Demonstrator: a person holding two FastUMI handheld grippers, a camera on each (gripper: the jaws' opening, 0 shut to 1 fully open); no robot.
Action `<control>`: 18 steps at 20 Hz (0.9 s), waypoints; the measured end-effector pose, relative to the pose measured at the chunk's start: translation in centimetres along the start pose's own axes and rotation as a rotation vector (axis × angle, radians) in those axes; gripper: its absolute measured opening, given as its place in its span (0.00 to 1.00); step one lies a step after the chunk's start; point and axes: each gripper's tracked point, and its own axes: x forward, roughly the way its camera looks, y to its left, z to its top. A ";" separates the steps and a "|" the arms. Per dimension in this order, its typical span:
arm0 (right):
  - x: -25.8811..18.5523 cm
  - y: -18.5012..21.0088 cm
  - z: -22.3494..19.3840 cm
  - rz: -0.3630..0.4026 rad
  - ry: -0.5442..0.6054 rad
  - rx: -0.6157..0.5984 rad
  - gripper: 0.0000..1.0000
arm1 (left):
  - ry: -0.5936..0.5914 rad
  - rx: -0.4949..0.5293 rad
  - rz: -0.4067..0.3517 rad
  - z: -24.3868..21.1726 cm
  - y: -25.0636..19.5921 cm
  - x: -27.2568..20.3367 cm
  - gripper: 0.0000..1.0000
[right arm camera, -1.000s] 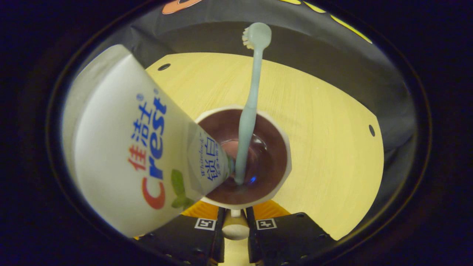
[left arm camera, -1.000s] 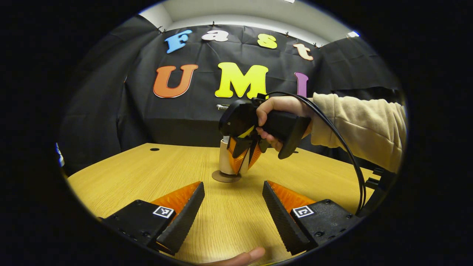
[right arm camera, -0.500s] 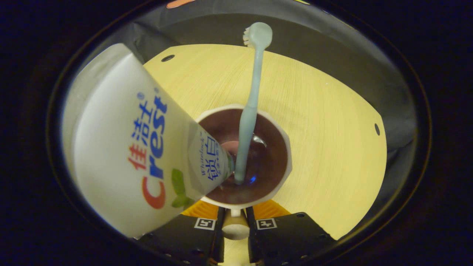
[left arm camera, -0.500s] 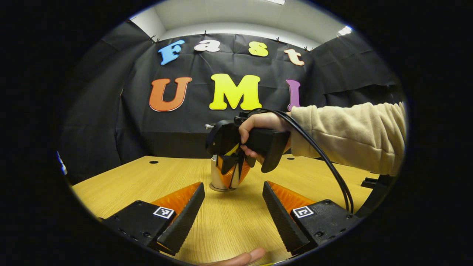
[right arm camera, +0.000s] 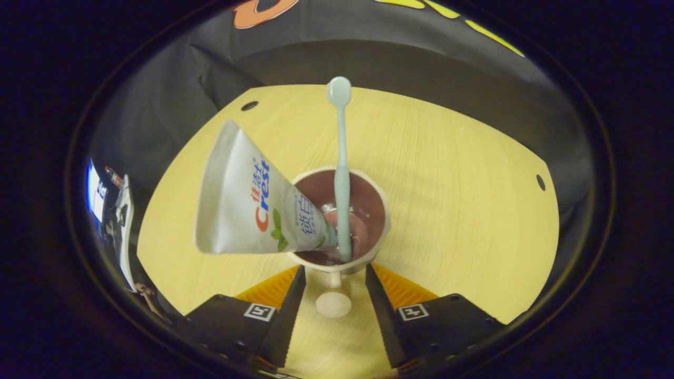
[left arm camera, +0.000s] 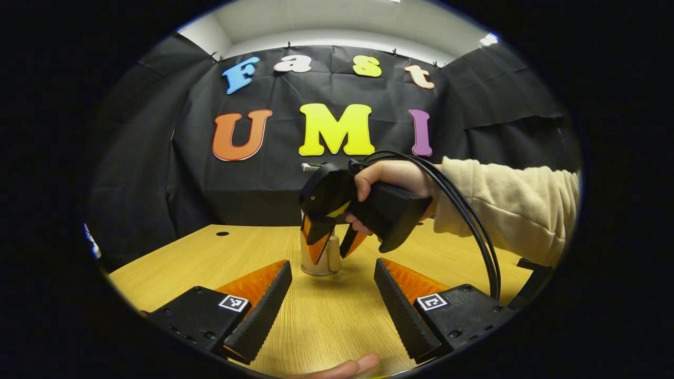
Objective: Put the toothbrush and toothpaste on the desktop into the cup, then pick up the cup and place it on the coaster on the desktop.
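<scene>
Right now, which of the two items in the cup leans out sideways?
The toothpaste tube: it tilts over the cup rim, while the toothbrush stands nearly straight.

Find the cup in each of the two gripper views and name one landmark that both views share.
Left gripper view: the cup stands at centre on the far desktop, partly behind the right gripper.
Right gripper view: the cup sits at centre, seen from above.
Shared landmark: the round hole in the desktop.

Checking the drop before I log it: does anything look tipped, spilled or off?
Nothing stands out. The cup stands upright on the desktop, with the toothbrush and toothpaste leaning inside; no spill is visible.
</scene>
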 end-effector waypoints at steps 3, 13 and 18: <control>-0.9 -0.9 -0.1 0.021 -0.060 -0.007 0.95 | 0.018 0.004 0.046 1.2 1.2 1.6 1.00; -9.6 -8.9 -3.9 -0.006 -0.371 0.015 0.96 | -0.005 -0.056 0.181 6.5 3.3 6.1 1.00; -15.2 -13.7 -5.1 -0.018 -0.584 0.063 0.94 | 0.028 -0.041 0.217 6.1 1.8 6.4 1.00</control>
